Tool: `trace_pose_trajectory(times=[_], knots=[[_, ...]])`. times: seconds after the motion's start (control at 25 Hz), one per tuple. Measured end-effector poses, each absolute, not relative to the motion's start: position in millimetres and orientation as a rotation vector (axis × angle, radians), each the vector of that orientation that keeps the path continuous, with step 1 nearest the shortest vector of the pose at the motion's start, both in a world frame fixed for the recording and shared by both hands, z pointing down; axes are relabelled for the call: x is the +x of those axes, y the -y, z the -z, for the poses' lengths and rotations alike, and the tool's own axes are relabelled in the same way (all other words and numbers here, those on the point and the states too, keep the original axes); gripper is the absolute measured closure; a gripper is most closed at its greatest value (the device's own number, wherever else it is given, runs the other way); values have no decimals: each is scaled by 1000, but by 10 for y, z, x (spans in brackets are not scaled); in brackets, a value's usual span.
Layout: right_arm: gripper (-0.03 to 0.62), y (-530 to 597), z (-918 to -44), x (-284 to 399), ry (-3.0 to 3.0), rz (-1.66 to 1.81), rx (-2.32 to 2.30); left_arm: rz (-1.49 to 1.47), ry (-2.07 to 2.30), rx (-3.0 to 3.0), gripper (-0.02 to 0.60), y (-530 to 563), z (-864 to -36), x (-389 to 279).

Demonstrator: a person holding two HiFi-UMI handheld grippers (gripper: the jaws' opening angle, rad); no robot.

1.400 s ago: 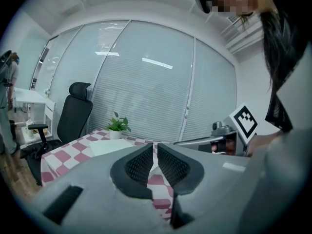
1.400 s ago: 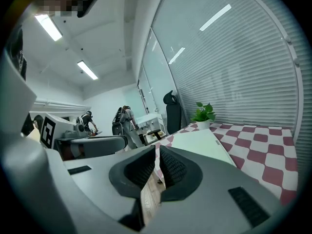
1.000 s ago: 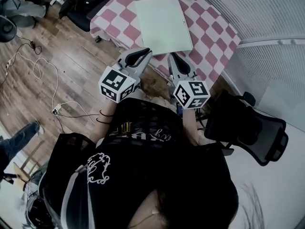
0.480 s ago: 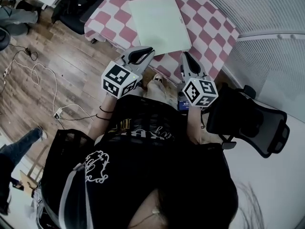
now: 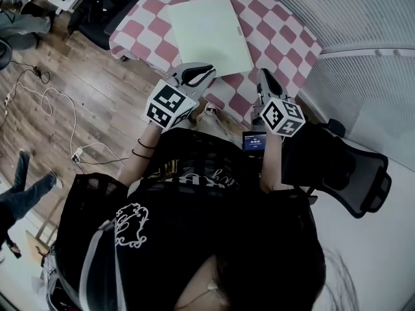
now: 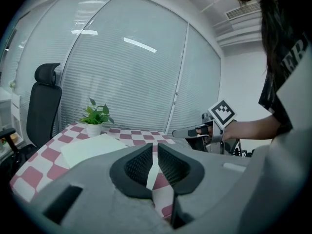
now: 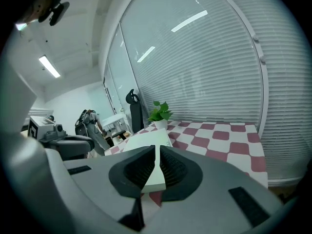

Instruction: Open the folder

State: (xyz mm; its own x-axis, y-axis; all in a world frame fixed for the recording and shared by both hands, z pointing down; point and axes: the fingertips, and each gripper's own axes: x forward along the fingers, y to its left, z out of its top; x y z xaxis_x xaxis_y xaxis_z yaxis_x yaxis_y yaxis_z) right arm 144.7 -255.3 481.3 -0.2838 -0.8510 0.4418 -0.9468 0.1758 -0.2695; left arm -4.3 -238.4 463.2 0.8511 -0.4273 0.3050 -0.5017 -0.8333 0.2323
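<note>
Chair (image 5: 343, 173), black and high-backed, stands just beside the table (image 5: 295, 44), close to the right gripper (image 5: 264, 81). Only bare checked cloth (image 5: 275, 28) lies between the tools and the folder (image 5: 209, 34). The right gripper and the left gripper (image 5: 196, 75) both have their jaws pressed together on nothing, at the table's near edge. The pale folder lies flat and closed, with a potted plant (image 6: 96, 116) beyond it. Cables (image 5: 55, 99) trail over the wooden floor (image 5: 97, 76). Blinds (image 5: 363, 11) cover curved windows.
</note>
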Motion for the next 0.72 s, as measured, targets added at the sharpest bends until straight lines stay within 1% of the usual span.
trace_pose_trajectory(times=[0.28,0.32,0.4,0.44,0.56,0.64,0.72], knots=[[562,2742,-5166,1773,2240,-821,1668,-506,651,2775,547,2459,-4867,371],[562,2773,-5225,1796,2248,-854,1652,-533,636,2779,529,2464,-4907,436],[562,2827,-5364,1836,2258,-922,1617,-596,601,2789,436,2467,-5004,573],[562,2846,-5441,1852,2258,-950,1599,-633,587,2791,413,2465,-5065,635],[562,2894,-5662,1890,2250,-997,1550,-748,561,2779,388,2461,-5293,794],[557,2935,-5788,1916,2253,-1041,1537,-840,537,2772,334,2459,-5464,895],[495,2972,-5902,1932,2264,-1140,1535,-943,516,2777,303,2465,-5616,994]])
